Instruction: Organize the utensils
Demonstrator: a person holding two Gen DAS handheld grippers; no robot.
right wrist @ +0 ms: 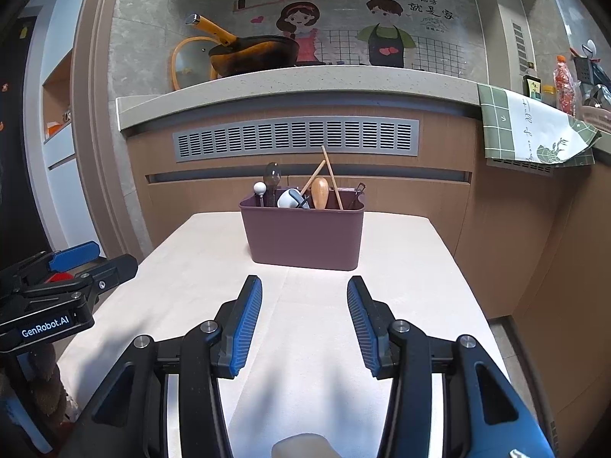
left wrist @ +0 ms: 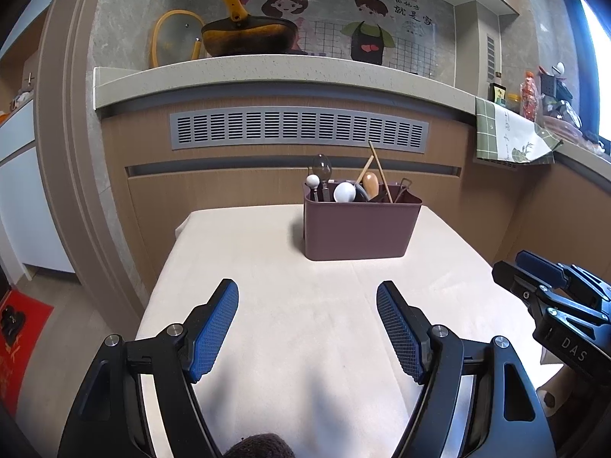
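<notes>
Left gripper [left wrist: 307,324]: nearest you, hovering over the cloth; your jaws stand wide apart with nothing between the blue pads.
Right gripper [right wrist: 304,322]: level beside the left one, jaws also apart and empty; in the left wrist view you see it at the right edge [left wrist: 534,271].
Surface [right wrist: 401,267]: a table under a pale cream cloth; the stretch between your grippers and the bin is bare cloth with soft shadows.
Utensil bin [right wrist: 301,236]: a maroon plastic tub, upright at the far end of the surface, just right of centre from your left view [left wrist: 361,229] and dead ahead of your right gripper, well apart from both.
Utensils: already standing in the bin. You can see a white-ball-topped handle [left wrist: 312,181] at its left, a clear spoon [left wrist: 321,166] behind that, a white ladle bowl [left wrist: 345,192] in the middle, a wooden spoon head [right wrist: 320,192], two thin wooden chopsticks [right wrist: 331,175] leaning across each other, and a dark wire-looped tool [right wrist: 357,192] at the right end.
Cabinet front [right wrist: 298,139]: beyond the table, brown panels with a grey slotted vent.
Counter [left wrist: 267,76]: farthest and higher, carrying a dark wok with a yellow handle [left wrist: 248,36], a glass lid [left wrist: 173,38] leaning to its left, and a green checked cloth [right wrist: 534,129] draped at the right.
</notes>
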